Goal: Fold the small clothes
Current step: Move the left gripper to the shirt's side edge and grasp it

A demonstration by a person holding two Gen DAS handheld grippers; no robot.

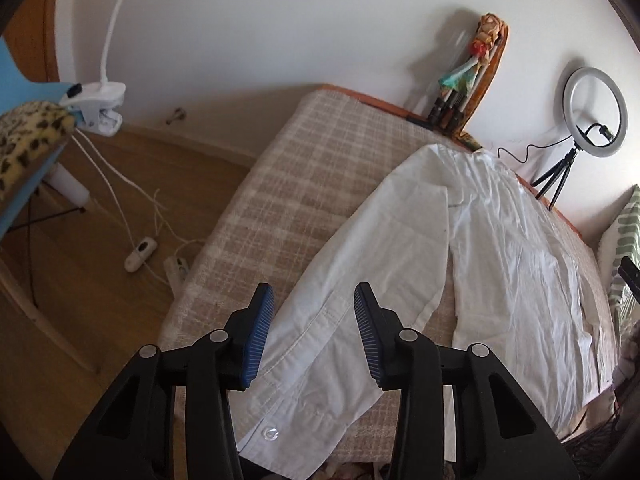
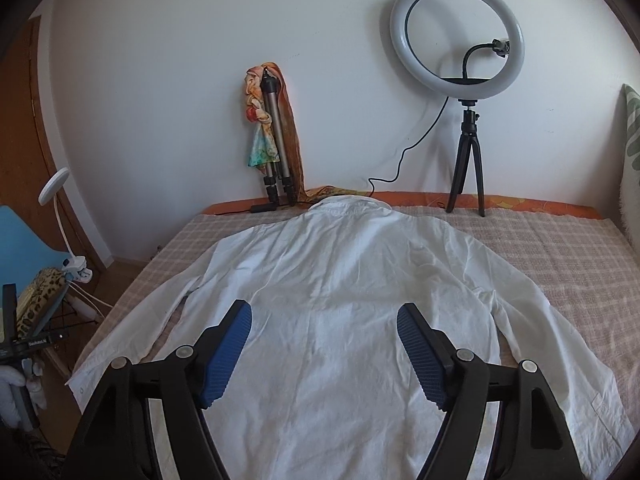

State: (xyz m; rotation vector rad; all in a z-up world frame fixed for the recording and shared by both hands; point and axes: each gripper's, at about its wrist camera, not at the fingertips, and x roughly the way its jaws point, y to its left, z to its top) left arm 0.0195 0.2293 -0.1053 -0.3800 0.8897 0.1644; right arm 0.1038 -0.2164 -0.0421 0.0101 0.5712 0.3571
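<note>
Left wrist view: left gripper (image 1: 314,300) hovers above the sleeve cuff (image 1: 288,412) of a white shirt (image 1: 500,264); fingers (image 1: 258,336) spread apart, nothing between them; blue ribbed pads face inward; cuff with one clear button (image 1: 271,434) lies near the bed's front edge; the sleeve runs diagonally up toward the shirt body; shirt spread flat on a checked beige bed cover (image 1: 320,168); at the far wall a folded tripod (image 1: 460,92) wrapped in a coloured scarf, and a ring light (image 1: 595,112) on a small black tripod stand; on the wooden floor (image 1: 100,300) to the left, white cables and a switch; a white clip lamp (image 1: 100,108) clamped to a blue chair (image 1: 24,184) with leopard-print fabric (image 1: 28,136).

Right wrist view: right gripper (image 2: 324,320) poised over the lower back of the white shirt (image 2: 340,280); fingers (image 2: 226,356) wide apart, gripping nothing; shirt lies back-up, collar (image 2: 348,206) toward the wall, both sleeves angled outward and down; it sits centred on the checked bed cover (image 2: 560,248); ring light (image 2: 458,36) stands on the bed's far edge right of the collar; scarf-wrapped tripod (image 2: 276,136) leans on the wall left of it; clip lamp (image 2: 66,240) and blue chair (image 2: 20,240) at far left.
</note>
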